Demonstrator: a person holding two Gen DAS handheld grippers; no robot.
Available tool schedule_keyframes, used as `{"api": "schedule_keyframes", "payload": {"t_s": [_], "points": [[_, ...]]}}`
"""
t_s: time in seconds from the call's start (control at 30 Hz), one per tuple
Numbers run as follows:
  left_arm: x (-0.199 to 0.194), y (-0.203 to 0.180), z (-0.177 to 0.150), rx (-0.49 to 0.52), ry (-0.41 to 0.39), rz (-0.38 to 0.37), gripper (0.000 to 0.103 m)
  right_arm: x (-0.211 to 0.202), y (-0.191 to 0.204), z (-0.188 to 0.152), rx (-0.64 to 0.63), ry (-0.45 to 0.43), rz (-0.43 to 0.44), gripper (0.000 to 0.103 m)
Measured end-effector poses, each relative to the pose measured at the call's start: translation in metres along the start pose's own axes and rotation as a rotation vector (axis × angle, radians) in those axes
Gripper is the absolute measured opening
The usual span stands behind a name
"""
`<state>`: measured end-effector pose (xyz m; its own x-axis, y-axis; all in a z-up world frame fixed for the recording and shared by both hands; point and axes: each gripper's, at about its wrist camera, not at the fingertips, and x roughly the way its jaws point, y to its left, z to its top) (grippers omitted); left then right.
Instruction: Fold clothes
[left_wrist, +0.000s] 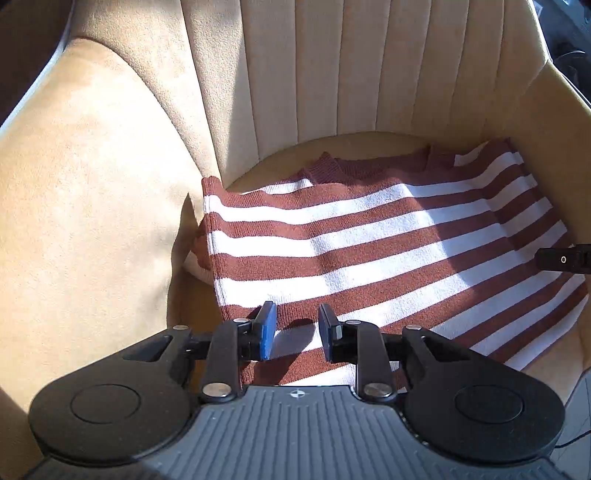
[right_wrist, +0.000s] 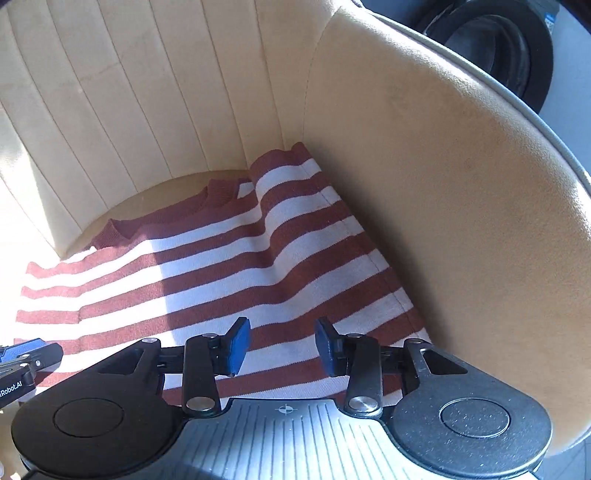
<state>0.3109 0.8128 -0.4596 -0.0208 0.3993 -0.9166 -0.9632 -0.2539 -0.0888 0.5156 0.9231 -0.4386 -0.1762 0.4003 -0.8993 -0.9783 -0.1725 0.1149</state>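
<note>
Beige suede armchair (left_wrist: 96, 206), ribbed backrest behind, curved armrests at both sides, strong sunlight across the seat. On the seat, lying flat: a striped knit sweater (left_wrist: 369, 236), rust-brown and white, ribbed collar (left_wrist: 332, 171) toward the backrest, hem toward the front edge of the seat. Left side of the garment already turned in as a straight edge near the left armrest, with some cloth bunched under it; right side running up against the right armrest (right_wrist: 443, 206), with a seam line visible there. Fits either a partly folded state or a sweater merely laid out flat to begin; cannot tell which.

Left gripper (left_wrist: 297, 338) hovering over the hem, near the front left corner of the seat, fingers (left_wrist: 267, 332) spread apart, nothing between them. Right gripper (right_wrist: 282, 345) likewise over the hem, nearer the front right corner, fingers (right_wrist: 238, 345) released and empty.

Handling, as a judgement: soft, thick knit, light, stretchy, not slippery against the suede, likely to drag and wrinkle when pulled. Best taken at a firm edge, hem corner or shoulder seam, pinching both layers together, and lifted instead of slid.
</note>
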Motion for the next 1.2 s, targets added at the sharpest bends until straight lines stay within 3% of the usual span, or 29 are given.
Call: {"api": "schedule_keyframes", "payload": {"t_s": [0.23, 0.33, 0.5, 0.6, 0.73, 0.8, 0.87, 0.93, 0.97, 1.0, 1.2], "points": [[0.001, 0.005, -0.005, -0.008, -0.008, -0.001, 0.028, 0.032, 0.012, 0.022, -0.165, 0.003, -0.004, 0.039], [0.000, 0.006, -0.003, -0.003, -0.002, -0.005, 0.028, 0.051, 0.014, 0.025, -0.180, 0.058, -0.012, 0.043], [-0.001, 0.005, -0.001, -0.009, 0.010, -0.007, 0.031, 0.058, 0.015, 0.030, -0.166, 0.061, -0.004, 0.049], [-0.004, -0.001, 0.005, 0.026, 0.040, -0.034, 0.052, 0.054, 0.014, 0.034, -0.162, 0.080, -0.003, 0.046], [-0.008, -0.005, 0.004, 0.028, 0.046, -0.024, 0.058, 0.038, 0.006, 0.035, -0.139, 0.041, -0.001, 0.045], [-0.005, -0.008, 0.003, 0.045, 0.048, -0.027, 0.063, 0.041, -0.005, 0.031, -0.125, 0.070, 0.013, 0.045], [-0.001, -0.012, 0.001, 0.068, 0.049, -0.031, 0.074, 0.049, -0.014, 0.030, -0.097, 0.082, 0.051, 0.045], [0.003, -0.016, 0.000, 0.092, 0.050, -0.034, 0.084, 0.054, -0.017, 0.033, -0.065, 0.087, 0.083, 0.048], [0.004, -0.018, -0.001, 0.103, 0.051, -0.036, 0.090, 0.056, -0.017, 0.035, -0.051, 0.093, 0.097, 0.055], [0.005, -0.019, -0.001, 0.103, 0.053, -0.034, 0.092, 0.059, -0.017, 0.037, -0.041, 0.099, 0.108, 0.065], [-0.019, -0.019, 0.006, 0.050, 0.031, 0.000, 0.092, 0.028, -0.010, 0.032, -0.108, 0.094, 0.081, 0.063]]}}
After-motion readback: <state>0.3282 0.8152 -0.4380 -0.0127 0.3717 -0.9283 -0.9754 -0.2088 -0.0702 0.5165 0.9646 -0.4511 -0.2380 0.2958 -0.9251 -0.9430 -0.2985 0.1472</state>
